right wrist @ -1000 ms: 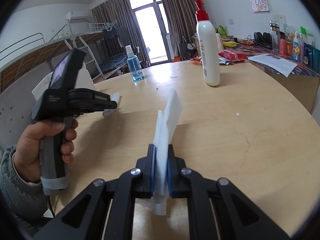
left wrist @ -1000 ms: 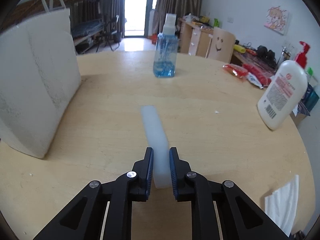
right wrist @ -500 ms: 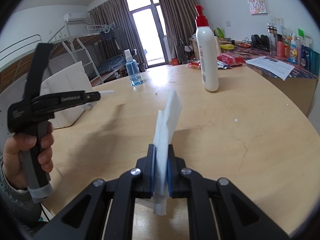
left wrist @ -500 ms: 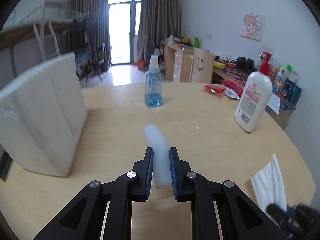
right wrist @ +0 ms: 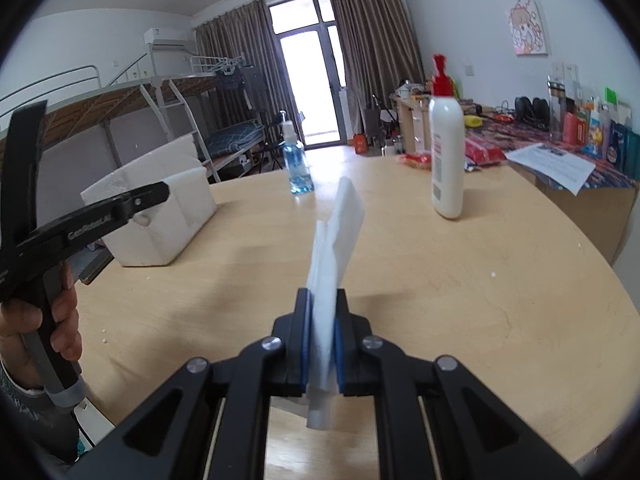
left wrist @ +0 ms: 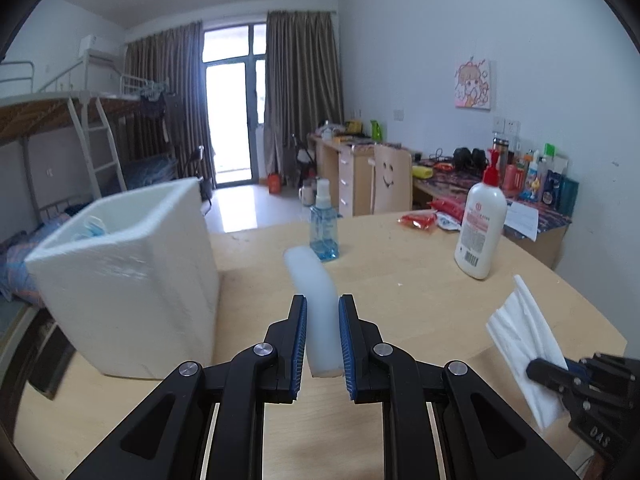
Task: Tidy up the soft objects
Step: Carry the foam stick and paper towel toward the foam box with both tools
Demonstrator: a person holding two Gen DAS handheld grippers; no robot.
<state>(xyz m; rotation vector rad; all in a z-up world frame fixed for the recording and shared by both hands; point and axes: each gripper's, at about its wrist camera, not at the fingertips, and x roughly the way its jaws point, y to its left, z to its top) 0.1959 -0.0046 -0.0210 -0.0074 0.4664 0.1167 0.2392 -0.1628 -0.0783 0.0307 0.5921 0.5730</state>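
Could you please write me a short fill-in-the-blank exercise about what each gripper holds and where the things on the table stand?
1. The left gripper is shut on a pale foam ____.
2. The right gripper is shut on a folded white ____.
3. The open white foam box stands on the ____ side of the left wrist view.
4. The spray bottle holds ____ liquid.

Missing words: strip; tissue; left; blue
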